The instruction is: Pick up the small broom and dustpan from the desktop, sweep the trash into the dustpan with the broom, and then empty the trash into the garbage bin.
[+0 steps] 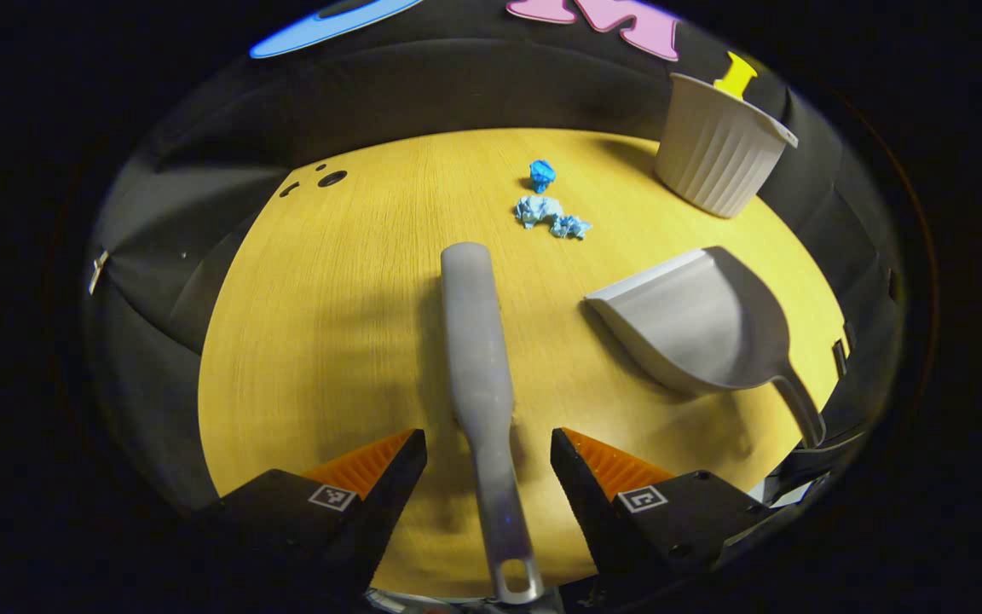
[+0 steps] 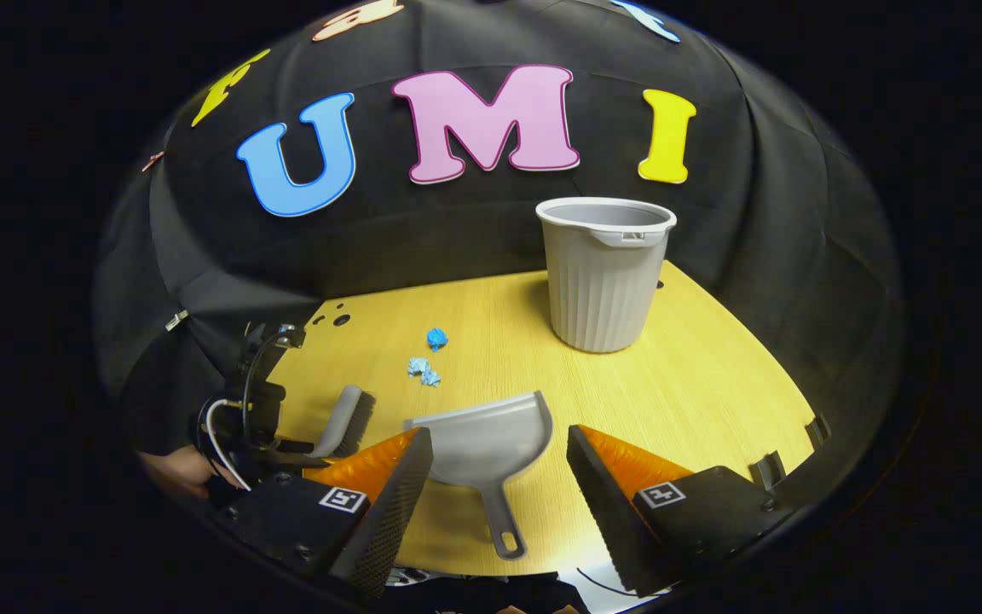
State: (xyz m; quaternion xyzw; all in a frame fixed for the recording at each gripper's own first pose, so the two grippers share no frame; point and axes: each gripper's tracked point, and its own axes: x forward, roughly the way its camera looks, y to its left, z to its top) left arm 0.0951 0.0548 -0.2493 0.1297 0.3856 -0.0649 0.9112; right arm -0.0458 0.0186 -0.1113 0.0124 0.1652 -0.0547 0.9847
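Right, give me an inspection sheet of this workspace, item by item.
Surface: wooden desktop, a few small holes near its far left corner.
Job's things: broom lying flat, handle between the left gripper's fingers; dustpan lying beside it, handle toward the right gripper; blue paper scraps beyond the broom; bin upright at the back.
Clutter: nothing seen.
Grippers: left gripper open, straddling the broom handle without pressing it; right gripper open, above the dustpan handle.
Cables: white and black leads on the left gripper.
Surroundings: black cloth wall.
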